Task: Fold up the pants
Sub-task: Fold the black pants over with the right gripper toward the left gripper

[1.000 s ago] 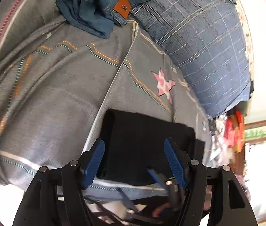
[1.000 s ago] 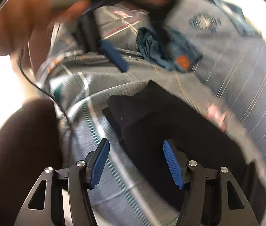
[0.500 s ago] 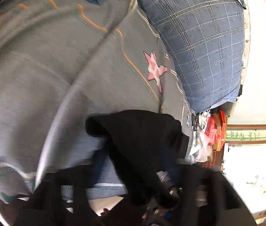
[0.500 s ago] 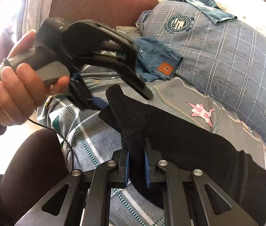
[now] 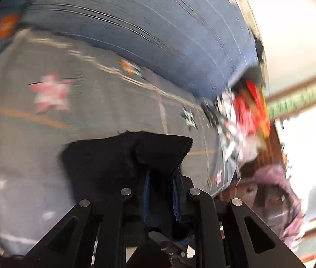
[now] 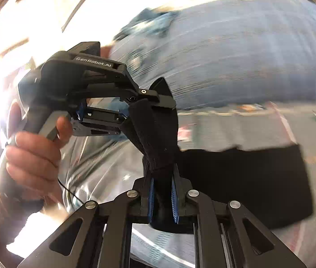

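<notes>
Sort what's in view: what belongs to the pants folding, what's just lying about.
In the job:
black pants
left gripper, shut on them
right gripper, shut on them

Lying about:
grey patterned blanket
blue plaid pillow
red clutter

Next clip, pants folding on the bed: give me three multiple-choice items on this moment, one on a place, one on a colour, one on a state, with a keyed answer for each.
1. Where does the free part of the black knit pants lie?
A. on the grey patterned bedspread
B. on a wooden floor
C. in a basket

2. What colour is the star patch on the bedspread?
A. green
B. pink
C. yellow

3. How is the right gripper?
A. wide open, empty
B. shut on the pants
C. open around a pillow

Answers: 1 A, the right wrist view shows the dark cloth spread over the grey cover. 2 B, it shows pink in the left wrist view. 3 B, its blue pads pinch the black fabric.
</notes>
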### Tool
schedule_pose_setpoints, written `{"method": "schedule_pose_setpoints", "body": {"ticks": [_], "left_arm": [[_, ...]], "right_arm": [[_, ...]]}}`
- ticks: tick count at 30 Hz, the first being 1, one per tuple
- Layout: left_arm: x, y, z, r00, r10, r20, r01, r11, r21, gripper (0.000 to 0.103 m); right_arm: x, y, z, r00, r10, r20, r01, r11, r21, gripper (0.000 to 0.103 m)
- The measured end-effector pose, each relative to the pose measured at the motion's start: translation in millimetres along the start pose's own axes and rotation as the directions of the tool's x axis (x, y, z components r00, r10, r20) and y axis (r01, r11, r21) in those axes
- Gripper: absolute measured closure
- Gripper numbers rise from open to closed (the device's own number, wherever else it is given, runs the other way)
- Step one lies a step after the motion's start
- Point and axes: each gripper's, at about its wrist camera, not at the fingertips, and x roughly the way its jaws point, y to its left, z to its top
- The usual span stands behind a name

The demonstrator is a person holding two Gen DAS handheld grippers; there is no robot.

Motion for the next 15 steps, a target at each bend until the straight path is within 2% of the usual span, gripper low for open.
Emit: {"method": "schedule_pose_setpoints", "body": {"ticks": [2, 4, 5, 7, 9, 10, 12, 15], "left_arm": [[44.3, -22.6, 7.0, 0.998, 0.032, -0.059, -0.03, 0.999, 0.041, 0.087], [94.2, -42.2, 13.1, 0.988, 0.083, -0.128, -0.074, 0.995, 0.074, 0.087], [123.5, -49.2, 12.1, 0.978, 0.119, -0.171, -0.105, 0.99, 0.093, 0.086], [158.9, -57.2, 13.7, 0.96, 0.182, -0.214, -0.16, 0.98, 0.117, 0.086], [187.2, -59.2, 16.0, 0.943, 0.218, -0.249, -0.192, 0.973, 0.124, 0.085], [189.6, -61.7, 16.7, 0.943, 0.22, -0.25, -0.194, 0.973, 0.126, 0.084], [186.1, -67.6, 21.4, 0.948, 0.186, -0.258, -0.158, 0.98, 0.124, 0.075], [160.6, -66.4, 25.5, 0.955, 0.086, -0.283, -0.065, 0.995, 0.081, 0.072]], "right_arm": [[-12.1, -33.3, -4.1, 1.0, -0.022, 0.017, 0.021, 0.995, 0.099, 0.091], [-21.3, -70.3, -14.6, 0.999, -0.044, 0.016, 0.039, 0.976, 0.213, 0.091], [-24.1, -85.1, -20.3, 0.999, -0.046, 0.014, 0.04, 0.963, 0.265, 0.092], [-25.6, -119.8, -37.4, 0.999, -0.038, -0.009, 0.038, 0.921, 0.389, 0.091], [-24.2, -141.3, -50.4, 0.999, -0.023, -0.035, 0.036, 0.886, 0.462, 0.091], [-24.6, -148.3, -54.3, 0.999, -0.008, -0.032, 0.023, 0.871, 0.491, 0.088], [-27.6, -157.0, -58.3, 0.999, 0.036, -0.017, -0.021, 0.848, 0.529, 0.087], [-36.0, -157.1, -54.1, 0.998, 0.05, -0.033, -0.027, 0.867, 0.497, 0.081]]}}
